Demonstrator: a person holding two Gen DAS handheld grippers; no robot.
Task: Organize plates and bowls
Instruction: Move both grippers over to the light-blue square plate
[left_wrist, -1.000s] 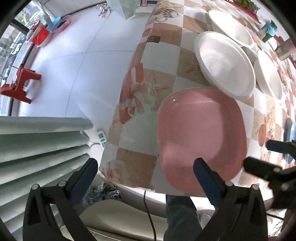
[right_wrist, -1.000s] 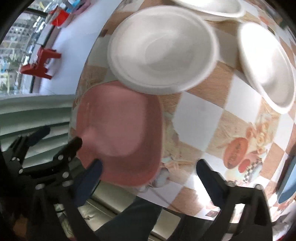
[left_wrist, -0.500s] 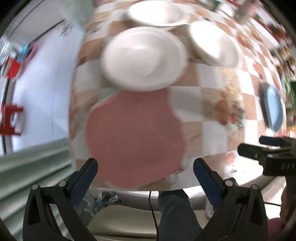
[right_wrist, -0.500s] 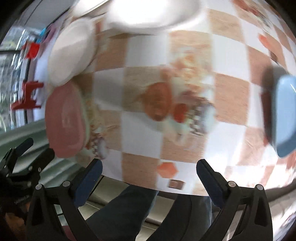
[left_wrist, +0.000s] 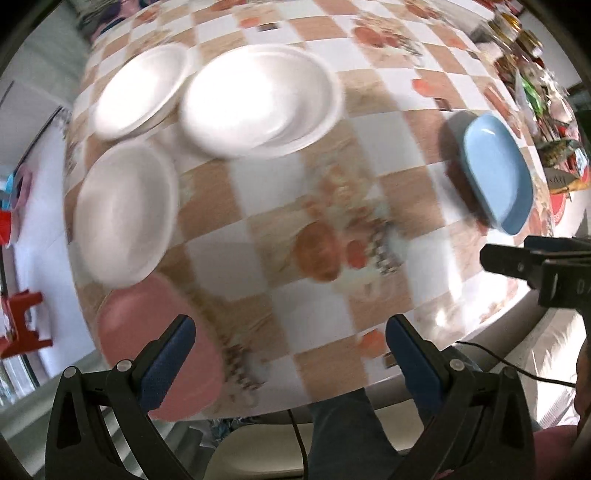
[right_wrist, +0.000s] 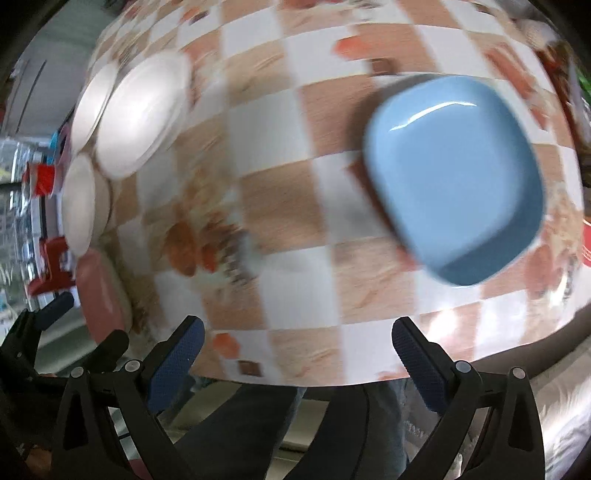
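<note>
a: what sits nearest the cameras?

b: the left claw (left_wrist: 288, 341) and the right claw (right_wrist: 297, 341), both with blue-padded fingers spread wide apart and nothing between them, held over the near edge of the bench (left_wrist: 399, 206). a person's dark trouser leg (right_wrist: 236, 424) shows below the edge.

a: and on the checked cloth?

b: closest in, a pink plate (left_wrist: 147, 336) lies flat at the near left corner of the bench, partly behind the left claw's left finger. from the right wrist camera it appears as a thin pink sliver (right_wrist: 99, 291) at the far left, with the left claw (right_wrist: 74, 325) just beside it.

a: the blue one?

b: a blue square dish (right_wrist: 454, 177) rests on the right part of the bench, well apart from the pink plate; the right claw hovers short of it. the left wrist camera shows the same dish (left_wrist: 495, 170) at far right, above the right claw's tips (left_wrist: 517, 262).

a: farther back?

b: three white plates, blurred: one (left_wrist: 125, 210) just beyond the pink plate, a large one (left_wrist: 258, 99) behind it, a third (left_wrist: 144, 88) at far left. red stools (left_wrist: 22, 325) stand on the floor beyond the bench.
</note>
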